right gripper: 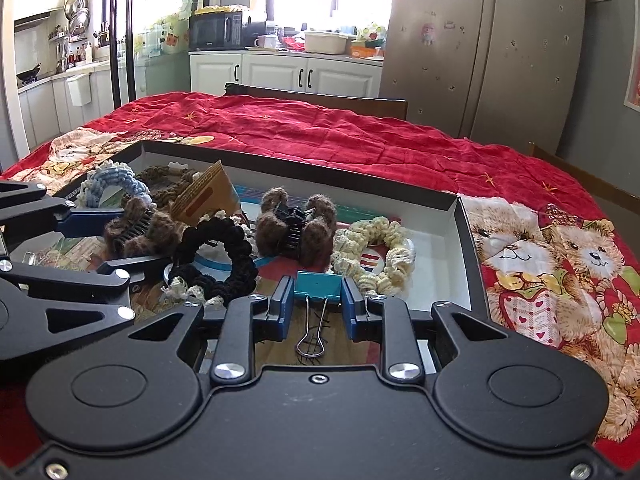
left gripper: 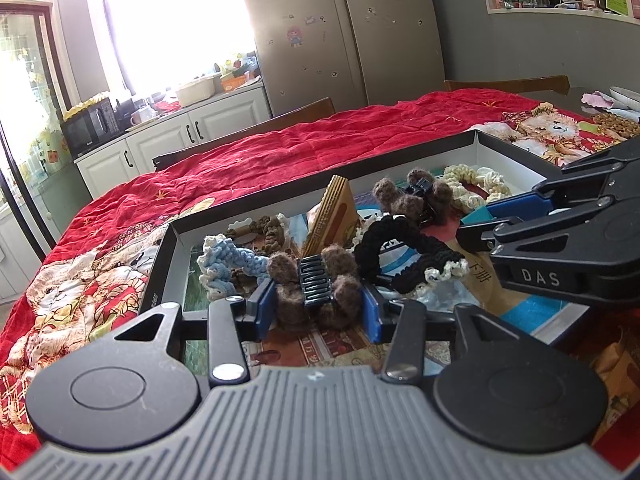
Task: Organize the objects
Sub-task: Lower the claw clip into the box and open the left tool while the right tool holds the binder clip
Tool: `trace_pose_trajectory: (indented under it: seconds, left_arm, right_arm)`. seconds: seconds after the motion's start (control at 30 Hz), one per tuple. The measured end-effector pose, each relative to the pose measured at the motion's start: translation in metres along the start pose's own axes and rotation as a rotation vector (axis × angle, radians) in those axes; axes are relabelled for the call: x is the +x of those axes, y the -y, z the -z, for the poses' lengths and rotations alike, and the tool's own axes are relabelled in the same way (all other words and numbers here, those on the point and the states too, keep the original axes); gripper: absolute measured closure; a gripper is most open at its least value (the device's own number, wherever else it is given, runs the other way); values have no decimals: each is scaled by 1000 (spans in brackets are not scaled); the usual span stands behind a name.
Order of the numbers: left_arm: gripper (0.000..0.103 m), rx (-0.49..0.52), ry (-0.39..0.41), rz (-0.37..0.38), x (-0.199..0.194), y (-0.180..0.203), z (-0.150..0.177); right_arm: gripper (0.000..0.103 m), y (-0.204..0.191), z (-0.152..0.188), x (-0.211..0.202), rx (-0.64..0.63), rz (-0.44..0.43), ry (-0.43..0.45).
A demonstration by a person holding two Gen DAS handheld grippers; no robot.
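A shallow black box (left gripper: 320, 186) (right gripper: 304, 172) on the red quilt holds hair things. My left gripper (left gripper: 318, 300) is shut on a brown fuzzy claw clip (left gripper: 316, 284), which also shows in the right wrist view (right gripper: 138, 226). My right gripper (right gripper: 318, 300) is shut on a blue binder clip (right gripper: 318, 284); it enters the left wrist view at the right (left gripper: 480, 220). In the box lie a black scrunchie (left gripper: 400, 248) (right gripper: 224, 252), a second brown claw clip (left gripper: 416, 196) (right gripper: 296, 224), a cream scrunchie (left gripper: 468, 188) (right gripper: 376, 252), a light blue scrunchie (left gripper: 232, 264) (right gripper: 116, 180) and a tan card (left gripper: 332, 216) (right gripper: 208, 196).
The red quilt (right gripper: 360, 132) with teddy bear prints covers the table. Wooden chair backs (right gripper: 320, 98) stand at the far edge. White cabinets (right gripper: 280, 72) and a fridge (right gripper: 480, 40) lie beyond. Plates (left gripper: 624, 96) sit at the far right.
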State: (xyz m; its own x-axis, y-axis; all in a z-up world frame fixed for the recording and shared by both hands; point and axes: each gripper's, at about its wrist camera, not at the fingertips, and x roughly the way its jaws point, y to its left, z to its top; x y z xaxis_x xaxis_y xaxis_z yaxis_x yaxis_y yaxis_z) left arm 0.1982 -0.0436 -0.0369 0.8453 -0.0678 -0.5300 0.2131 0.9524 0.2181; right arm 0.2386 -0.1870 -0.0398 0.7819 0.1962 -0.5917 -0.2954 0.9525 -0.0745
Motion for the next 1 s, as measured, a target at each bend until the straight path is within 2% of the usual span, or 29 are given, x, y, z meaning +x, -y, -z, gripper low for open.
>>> trace_pose_trajectory:
  seconds: [0.2,0.33,0.63,0.8,1.0]
  left_arm:
    - [50,-1,0,0,0,0,0]
    - [41,0,0,3,0,0,0]
    - [36,-11,7,6,-5,-2,-1]
    - [29,-11,20,-3,-9,-2,-1]
    - [28,-27,37,-6,-16,-5,-3]
  right_arm:
    - [75,0,0,0,-1,3,2]
    - [74,-1,0,-1,-3,7,5]
    - [74,-1,1,-2,-1,10,12]
    - [74,-1,1,-6,4,8,21]
    - [74,-1,0,-10,9,7,33]
